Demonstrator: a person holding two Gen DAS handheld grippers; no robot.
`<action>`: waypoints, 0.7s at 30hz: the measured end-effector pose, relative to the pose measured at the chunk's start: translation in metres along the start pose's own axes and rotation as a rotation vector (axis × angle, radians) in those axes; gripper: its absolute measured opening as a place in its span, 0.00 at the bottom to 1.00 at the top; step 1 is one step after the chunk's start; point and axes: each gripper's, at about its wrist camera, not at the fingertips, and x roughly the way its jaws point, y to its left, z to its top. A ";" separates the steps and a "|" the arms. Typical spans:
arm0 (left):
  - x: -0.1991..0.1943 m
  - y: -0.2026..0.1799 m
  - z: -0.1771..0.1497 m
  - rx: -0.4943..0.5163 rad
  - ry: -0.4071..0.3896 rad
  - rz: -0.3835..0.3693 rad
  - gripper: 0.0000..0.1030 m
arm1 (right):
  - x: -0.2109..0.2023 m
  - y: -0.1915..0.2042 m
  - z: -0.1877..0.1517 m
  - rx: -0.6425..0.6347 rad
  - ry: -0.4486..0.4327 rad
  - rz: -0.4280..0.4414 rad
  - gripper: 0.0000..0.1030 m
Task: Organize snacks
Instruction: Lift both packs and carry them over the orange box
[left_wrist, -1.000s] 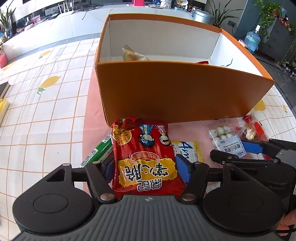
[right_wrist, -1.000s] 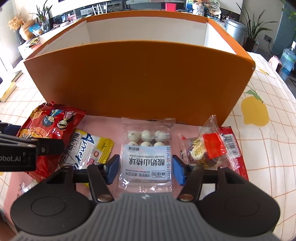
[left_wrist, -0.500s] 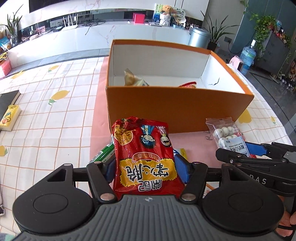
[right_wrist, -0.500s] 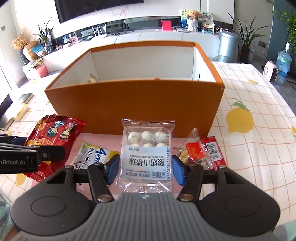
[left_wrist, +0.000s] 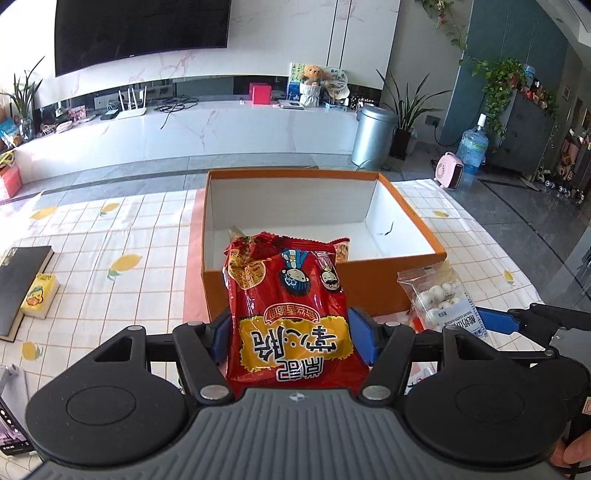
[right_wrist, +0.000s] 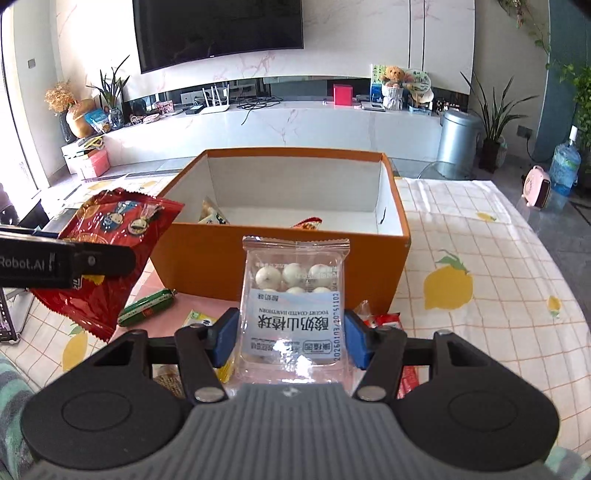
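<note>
My left gripper (left_wrist: 291, 341) is shut on a red snack bag (left_wrist: 288, 306) and holds it in the air in front of the open orange box (left_wrist: 369, 284). My right gripper (right_wrist: 291, 338) is shut on a clear packet of white yogurt hawthorn balls (right_wrist: 293, 295), also lifted before the orange box (right_wrist: 280, 266). The red bag also shows at the left of the right wrist view (right_wrist: 110, 254), and the clear packet at the right of the left wrist view (left_wrist: 436, 295). The box holds a pale wrapped snack (right_wrist: 212, 216) and a red-orange packet (right_wrist: 308, 222).
On the pink mat near the box lie a green sausage stick (right_wrist: 147, 312), a yellow packet (right_wrist: 207, 325) and a red-wrapped snack (right_wrist: 384, 319). A black book (left_wrist: 18, 284) and a yellow pack (left_wrist: 38, 295) lie at the left on the lemon-print tablecloth (right_wrist: 480, 295).
Both grippers have risen from the table with their packets held. The view now looks down into the box from higher up.
</note>
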 end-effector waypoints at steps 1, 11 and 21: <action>-0.002 -0.001 0.004 0.006 -0.009 -0.002 0.71 | -0.003 0.000 0.003 -0.013 -0.007 -0.004 0.56; -0.003 -0.009 0.040 0.056 -0.091 0.003 0.71 | -0.018 -0.001 0.045 -0.144 -0.056 -0.031 0.56; 0.025 -0.007 0.071 0.078 -0.096 0.012 0.71 | 0.011 -0.001 0.087 -0.257 -0.032 -0.075 0.56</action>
